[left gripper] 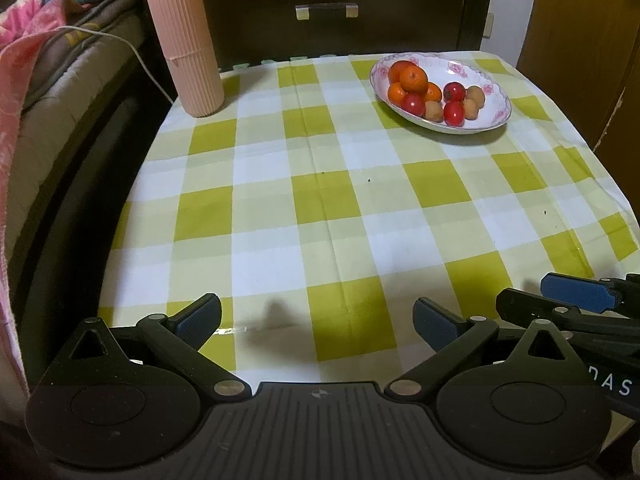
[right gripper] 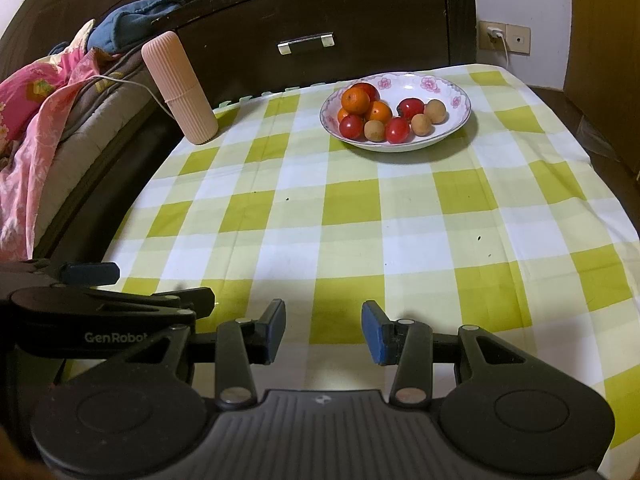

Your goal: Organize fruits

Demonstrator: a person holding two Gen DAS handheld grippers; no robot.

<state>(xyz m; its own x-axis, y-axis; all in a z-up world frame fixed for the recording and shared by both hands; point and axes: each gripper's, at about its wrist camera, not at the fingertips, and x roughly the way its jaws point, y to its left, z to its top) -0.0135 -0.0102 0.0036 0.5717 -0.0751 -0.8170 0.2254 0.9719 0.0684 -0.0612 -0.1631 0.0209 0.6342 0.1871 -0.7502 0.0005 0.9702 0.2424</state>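
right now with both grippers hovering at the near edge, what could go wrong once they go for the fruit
The oranges are heaped in the shallow floral bowl against small red fruits and brown fruits; pulling one could send neighbours rolling out. The tall pink ribbed container stands at the table's left edge and might tip if the left gripper swings wide. The right gripper sits close beside it, so they could collide.

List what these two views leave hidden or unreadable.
- Bottom orange in the bowl: both wrist views, covered by oranges piled above.
- Pink ribbed container: closed, contents unseen.
- Table beneath the checked cloth: fully covered.
- Right gripper lettering: left wrist view, cut by edge.
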